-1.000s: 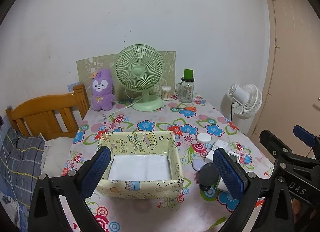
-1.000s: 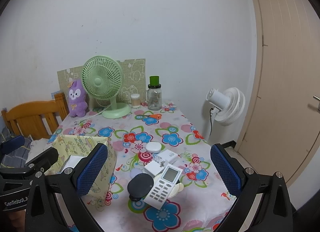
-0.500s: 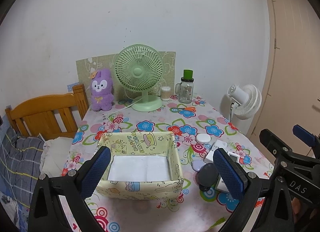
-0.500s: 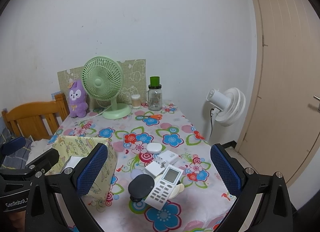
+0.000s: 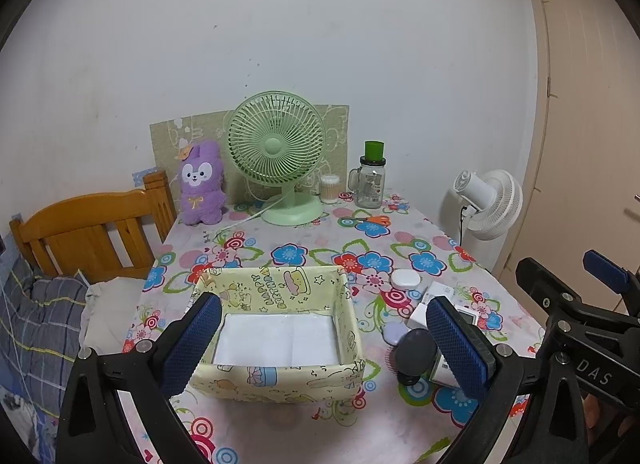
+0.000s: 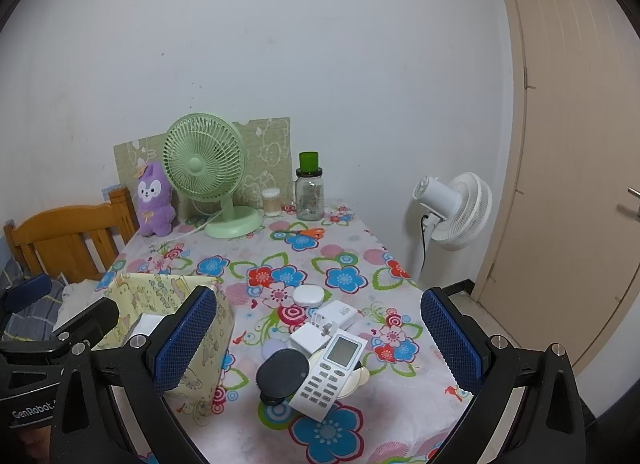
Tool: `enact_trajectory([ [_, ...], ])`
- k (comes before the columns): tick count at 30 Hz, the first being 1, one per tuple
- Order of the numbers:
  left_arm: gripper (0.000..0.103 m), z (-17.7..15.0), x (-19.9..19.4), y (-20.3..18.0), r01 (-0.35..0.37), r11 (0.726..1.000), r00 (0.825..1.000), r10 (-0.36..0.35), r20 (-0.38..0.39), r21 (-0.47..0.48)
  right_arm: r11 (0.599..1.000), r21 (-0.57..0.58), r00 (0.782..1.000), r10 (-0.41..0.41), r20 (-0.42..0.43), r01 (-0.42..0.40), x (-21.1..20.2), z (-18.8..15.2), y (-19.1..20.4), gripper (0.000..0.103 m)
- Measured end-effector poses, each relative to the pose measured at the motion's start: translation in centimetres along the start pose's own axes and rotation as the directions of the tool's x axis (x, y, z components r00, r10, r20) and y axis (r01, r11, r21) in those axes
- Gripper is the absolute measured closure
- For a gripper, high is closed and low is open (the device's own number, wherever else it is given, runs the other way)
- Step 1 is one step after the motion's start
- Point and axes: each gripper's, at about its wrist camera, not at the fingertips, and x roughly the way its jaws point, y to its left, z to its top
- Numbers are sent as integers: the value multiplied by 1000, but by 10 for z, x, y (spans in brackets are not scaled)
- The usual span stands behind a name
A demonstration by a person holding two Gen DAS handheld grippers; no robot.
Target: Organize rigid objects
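Observation:
A yellow cartoon-print box (image 5: 276, 292) (image 6: 168, 296) with a white lining stands on the floral tablecloth, holding nothing I can see. To its right lies a cluster: a white remote (image 6: 330, 370), a black round disc (image 6: 282, 376) (image 5: 416, 354), white adapters (image 6: 338, 314), a white oval case (image 6: 308, 296) (image 5: 405, 278) and a lilac piece (image 5: 394, 332). My left gripper (image 5: 324, 344) hovers open over the near side of the box. Above the cluster, my right gripper (image 6: 316, 344) is open too, nothing between its fingers.
At the table's back stand a green desk fan (image 5: 280, 156), a purple plush (image 5: 200, 184), a jar with green lid (image 5: 371, 180), a cotton swab tub (image 5: 330, 189) and orange scissors (image 5: 370, 219). A wooden chair (image 5: 88, 232) is at left, a white floor fan (image 6: 456, 210) and door at right.
Both views have barely shifted; the grippers stay open and no object has moved.

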Motion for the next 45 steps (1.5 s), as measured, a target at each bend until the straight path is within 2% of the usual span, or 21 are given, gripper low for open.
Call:
enact_trajectory([
  [5,1,-1,4,-2,6,1000,1000,-6,-9,1,1000,9,1000,-6,-13,6,5,-3,-3,1],
  [11,6,-6,15,-8,13,1000,1000,-12,-24,23,1000,15,999,-13,-33,14,16,-8,-8,5],
  [18,13,-11,38,-17,42,999,996,-41,-77,6,998,48,996,-33,-82,37,39,-16,-19,6],
  [24,15,-14,57,-33,50,999,994,-48,-102,18,996,68,992,-54,-114,62,59,-22,-33,6],
  [33,20,-28,90,-58,74,996,981,-63,-184,56,993,72,978,-79,-192,94,91,-39,-53,10],
  [40,23,-43,105,-75,103,991,968,-79,-240,88,992,87,965,-65,-256,90,111,-54,-62,10],
  [45,23,-49,110,-89,132,984,963,-99,-251,121,993,79,960,-67,-273,91,115,-60,-65,10],
])
